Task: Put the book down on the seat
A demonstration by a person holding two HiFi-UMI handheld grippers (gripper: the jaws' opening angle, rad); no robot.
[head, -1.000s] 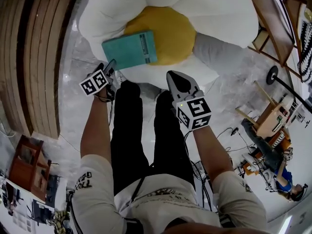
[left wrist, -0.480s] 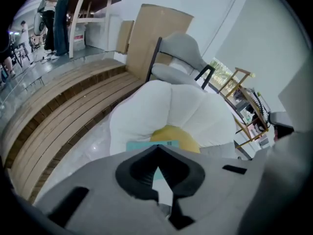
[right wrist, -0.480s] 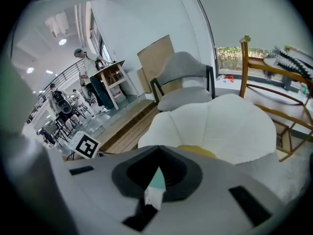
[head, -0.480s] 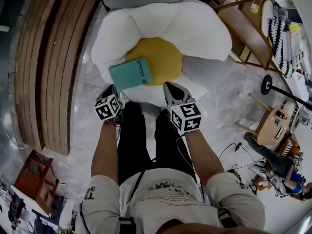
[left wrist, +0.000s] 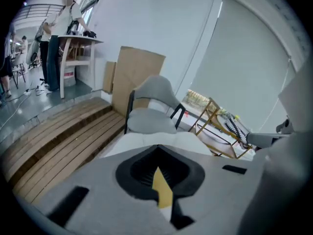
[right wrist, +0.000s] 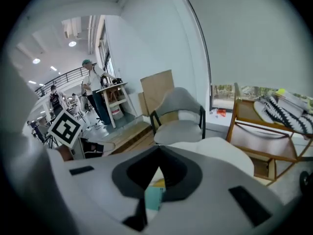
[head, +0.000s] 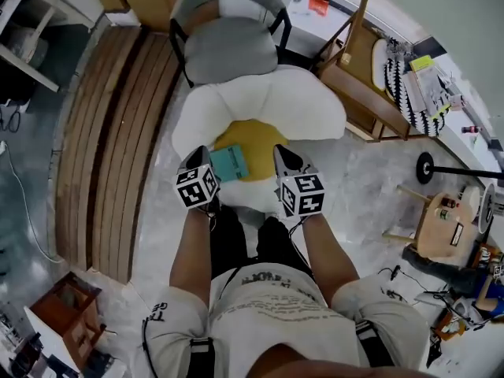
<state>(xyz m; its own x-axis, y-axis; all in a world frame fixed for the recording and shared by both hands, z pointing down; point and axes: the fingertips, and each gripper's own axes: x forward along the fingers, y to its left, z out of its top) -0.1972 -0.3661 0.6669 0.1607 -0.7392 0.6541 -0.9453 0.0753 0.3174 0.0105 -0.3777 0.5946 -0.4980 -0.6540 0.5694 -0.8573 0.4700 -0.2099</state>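
Open lab/studio space w/ wood platform (head: 102, 132), grey chair (head: 232, 57), cardboard sheets (left wrist: 139, 72), workbench (left wrist: 78, 39)

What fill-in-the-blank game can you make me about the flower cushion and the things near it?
1. A teal ___ lies on the yellow middle of the white cushion.
2. Behind the cushion stands a chair with a ___ seat.
3. The left gripper and the right gripper are both shut and hold ___.

Missing words: book; grey; nothing.
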